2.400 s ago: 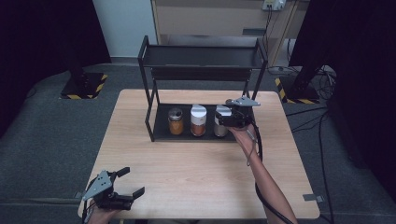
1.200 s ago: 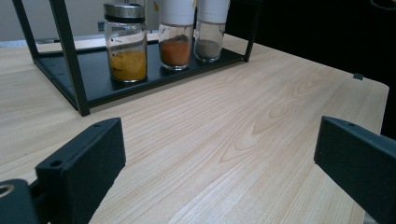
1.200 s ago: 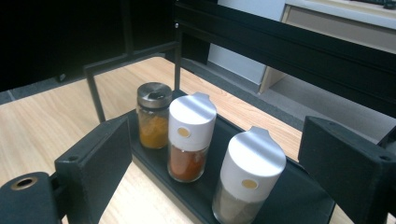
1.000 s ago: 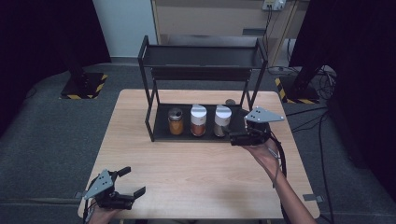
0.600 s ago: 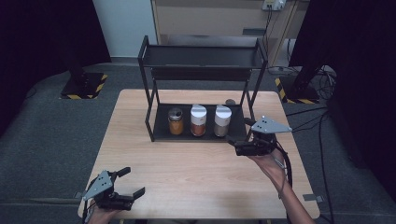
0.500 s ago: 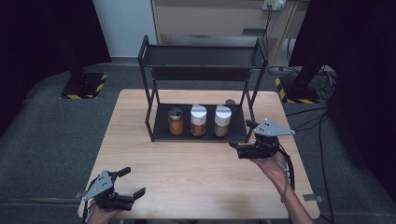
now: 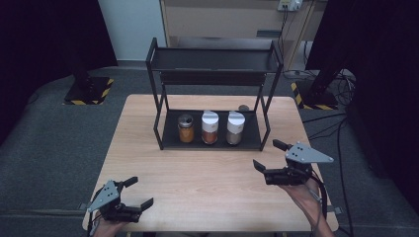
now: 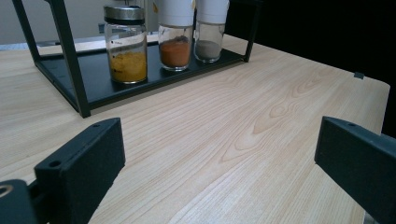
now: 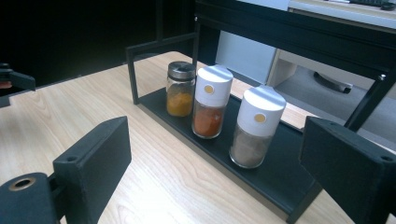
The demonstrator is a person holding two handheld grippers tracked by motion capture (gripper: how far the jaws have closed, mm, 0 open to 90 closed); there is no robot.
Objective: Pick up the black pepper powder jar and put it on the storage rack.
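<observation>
1. Surface: light wooden table (image 7: 207, 182), grain visible, standing on grey carpet. Dark curtains at both sides of the room; a pale cabinet at the back wall.
2. Black two-tier rack (image 7: 213, 59) stands at the far-centre of the table. Its top shelf is bare.
3. On the bottom shelf, three jars stand upright in a row, close together: yellow spice jar (image 7: 186, 128) with metal lid at left, orange spice jar (image 7: 209, 128) with white cap in the middle, grey spice jar (image 7: 234, 129) with white cap at right.
4. Small dark round object (image 7: 243, 107) lies on the table behind the rack; cannot tell what it is.
5. Right gripper (image 7: 267, 160) is held over the table's right side, near the rack's front right post, jaws apart, holding nothing.
6. Left gripper (image 7: 139, 192) sits at the near left edge, jaws spread, holding nothing, well apart from the rack.
</observation>
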